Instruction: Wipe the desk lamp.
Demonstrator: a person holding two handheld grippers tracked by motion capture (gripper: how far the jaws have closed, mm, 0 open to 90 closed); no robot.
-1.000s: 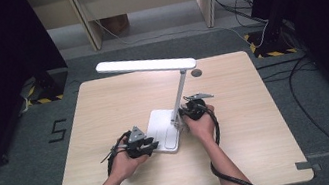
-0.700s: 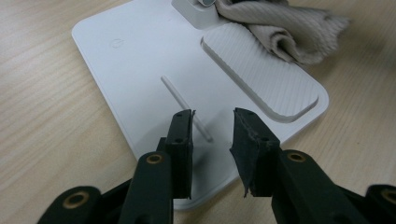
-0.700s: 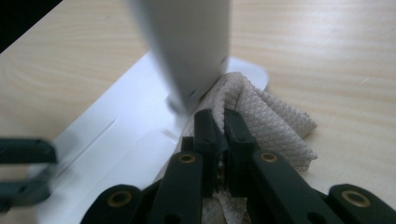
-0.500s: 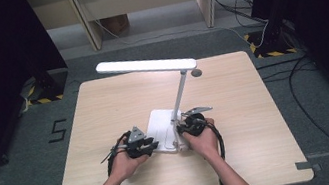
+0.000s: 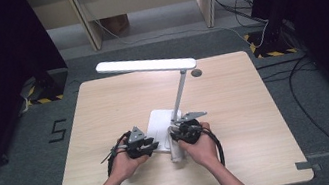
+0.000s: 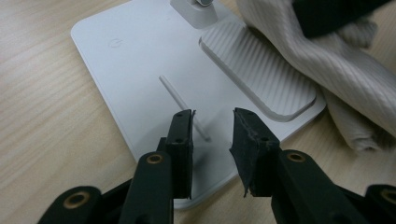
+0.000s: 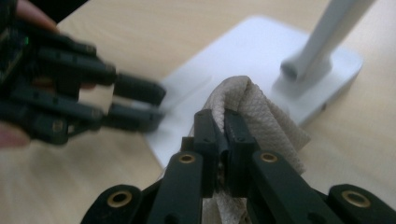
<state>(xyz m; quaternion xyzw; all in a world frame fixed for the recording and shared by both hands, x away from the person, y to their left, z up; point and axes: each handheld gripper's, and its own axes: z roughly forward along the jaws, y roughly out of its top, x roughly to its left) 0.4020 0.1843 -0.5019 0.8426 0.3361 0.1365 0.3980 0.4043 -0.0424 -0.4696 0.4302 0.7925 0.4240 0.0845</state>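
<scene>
One cloth [image 7: 261, 116], pinched in our right gripper [image 7: 223, 122], lies bunched at the lamp base's [image 6: 140, 60] 5 o'clock corner. Our left gripper [image 6: 212, 128], at 7 o'clock, rests its half-spread jaws on the base, gripping nothing. Wiping hard could slide or tip the lamp [image 5: 180, 92].

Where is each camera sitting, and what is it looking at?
High view: above the table, looking down on the white desk lamp; both forearms show.
Left gripper view: on the left gripper, facing the flat white lamp base; black jaws apart.
Right gripper view: on the right gripper, pinching the beige ribbed cloth.
Both gripper views share base and cloth.
</scene>
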